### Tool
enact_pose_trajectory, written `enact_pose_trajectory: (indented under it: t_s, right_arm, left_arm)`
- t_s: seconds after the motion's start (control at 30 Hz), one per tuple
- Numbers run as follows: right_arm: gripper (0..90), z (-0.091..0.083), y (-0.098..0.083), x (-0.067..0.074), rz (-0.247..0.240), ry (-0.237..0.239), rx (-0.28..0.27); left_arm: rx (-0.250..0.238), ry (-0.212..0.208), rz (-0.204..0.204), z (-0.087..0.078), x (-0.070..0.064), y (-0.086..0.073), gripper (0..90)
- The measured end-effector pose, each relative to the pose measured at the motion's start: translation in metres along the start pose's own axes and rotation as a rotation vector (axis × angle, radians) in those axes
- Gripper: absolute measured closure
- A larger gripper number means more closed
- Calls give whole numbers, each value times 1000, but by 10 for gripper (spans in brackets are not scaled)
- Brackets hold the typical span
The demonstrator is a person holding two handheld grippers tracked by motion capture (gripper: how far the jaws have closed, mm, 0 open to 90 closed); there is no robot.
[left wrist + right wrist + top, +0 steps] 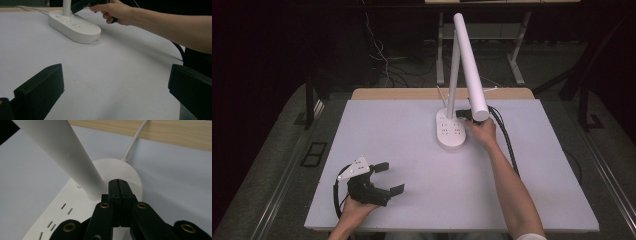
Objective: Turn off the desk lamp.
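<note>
Dark room all around, with cables and desk legs being dimly made out behind a white worktop that's being used for the job. Everything is being placed relative to the desk lamp, a white one with an oval base carrying sockets and buttons, an upright stem and a long tube head folded down over it. It's being kept toward the far side of the worktop, a bit right of centre, with its white cord being trailed off the back of the base toward the wooden edge.

The right gripper is being held right at the base, just beside the foot of the stem, with its jaws being pressed fully together and nothing between them. The tips look like they're being hovered over or rested on the base top, and contact can't be confirmed. So the step in hand is probably a button press or a poke at the base, not a grasp.

The left gripper is being parked well away from the lamp at the near left, jaws being held wide apart and empty.

Next move, as a guess: the closed tips need to be steered onto the small round button by the stem and pushed straight down, gently, so the base isn't being skidded.
</note>
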State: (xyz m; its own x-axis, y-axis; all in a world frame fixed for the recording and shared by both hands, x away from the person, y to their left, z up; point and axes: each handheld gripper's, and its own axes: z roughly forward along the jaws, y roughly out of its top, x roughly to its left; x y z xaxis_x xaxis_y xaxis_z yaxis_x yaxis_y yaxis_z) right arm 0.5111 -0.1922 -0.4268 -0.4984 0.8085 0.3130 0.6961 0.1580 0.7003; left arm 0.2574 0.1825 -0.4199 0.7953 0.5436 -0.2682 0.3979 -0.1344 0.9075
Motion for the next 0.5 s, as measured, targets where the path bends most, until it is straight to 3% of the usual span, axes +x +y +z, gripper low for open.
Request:
enact_pose_trajectory:
  t_s: [0.5]
  right_arm:
    - [899, -33, 3, 4, -35, 36, -30]
  left_arm:
    - [-2, 2, 0, 1, -1, 0, 0]
